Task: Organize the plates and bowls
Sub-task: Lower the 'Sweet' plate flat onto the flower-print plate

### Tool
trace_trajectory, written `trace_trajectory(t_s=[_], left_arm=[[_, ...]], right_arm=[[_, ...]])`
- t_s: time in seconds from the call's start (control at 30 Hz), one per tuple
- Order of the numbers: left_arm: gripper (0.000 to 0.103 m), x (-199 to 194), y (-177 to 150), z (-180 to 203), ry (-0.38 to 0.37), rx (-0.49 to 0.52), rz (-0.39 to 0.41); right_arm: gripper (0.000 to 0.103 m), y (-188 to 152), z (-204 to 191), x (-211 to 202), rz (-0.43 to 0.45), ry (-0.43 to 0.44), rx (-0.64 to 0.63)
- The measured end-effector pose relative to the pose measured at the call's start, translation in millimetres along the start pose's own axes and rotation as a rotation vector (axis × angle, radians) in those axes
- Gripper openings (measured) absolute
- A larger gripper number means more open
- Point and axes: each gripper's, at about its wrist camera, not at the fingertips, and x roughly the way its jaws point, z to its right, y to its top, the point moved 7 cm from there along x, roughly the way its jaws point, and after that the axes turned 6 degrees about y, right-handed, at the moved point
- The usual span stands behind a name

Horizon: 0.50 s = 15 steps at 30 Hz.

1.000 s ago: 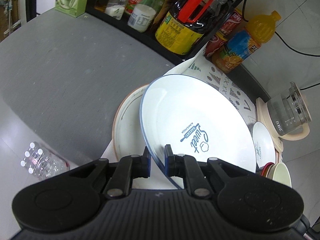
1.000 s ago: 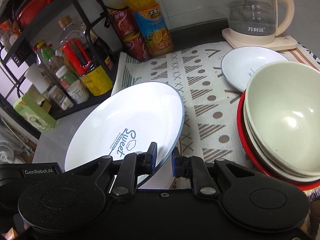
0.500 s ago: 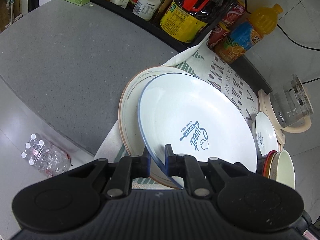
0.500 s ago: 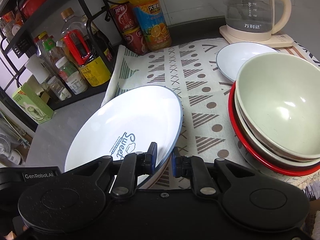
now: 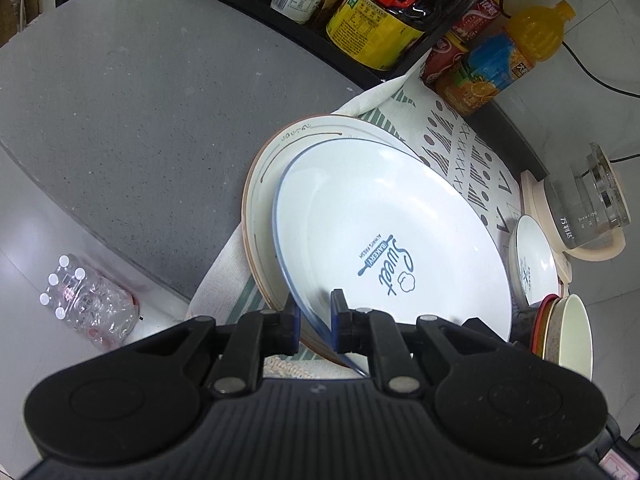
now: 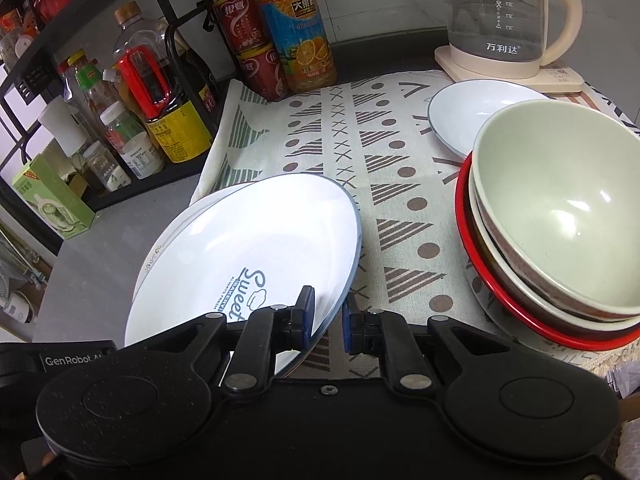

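Observation:
A white plate with a blue rim and a "Sweet" print (image 5: 380, 216) (image 6: 256, 236) is held at two edges. My left gripper (image 5: 314, 320) is shut on its near rim, and my right gripper (image 6: 328, 316) is shut on the rim at the plate's other side. The plate tilts slightly just above a larger brown-rimmed plate (image 5: 264, 176) (image 6: 172, 236) that lies on the patterned cloth (image 6: 360, 152). Whether the two plates touch is hidden. To the right, a stack of bowls (image 6: 560, 208) (image 5: 568, 332) with a pale green one on top rests on a red dish.
A small white plate (image 6: 472, 112) (image 5: 536, 264) lies in front of a glass kettle (image 6: 500, 20). Drink bottles and cans (image 6: 296, 48) stand at the back, beside a black rack of sauce bottles (image 6: 160, 92). The grey counter (image 5: 140, 100) extends left; a pack of water bottles (image 5: 84, 304) lies on the floor.
The blue-rimmed plate has come down and flattened out over the brown-rimmed plate, more of which now shows beyond it. Both grippers have kept their hold on its rim.

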Motion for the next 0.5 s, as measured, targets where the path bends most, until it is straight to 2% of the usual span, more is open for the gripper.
trace_trajectory(t_s=[0.5], left_arm=[[0.012,9,5,-4,-0.011,-0.024,-0.062]], right_arm=[[0.013,2,-2,21,-0.040,-0.031,-0.039]])
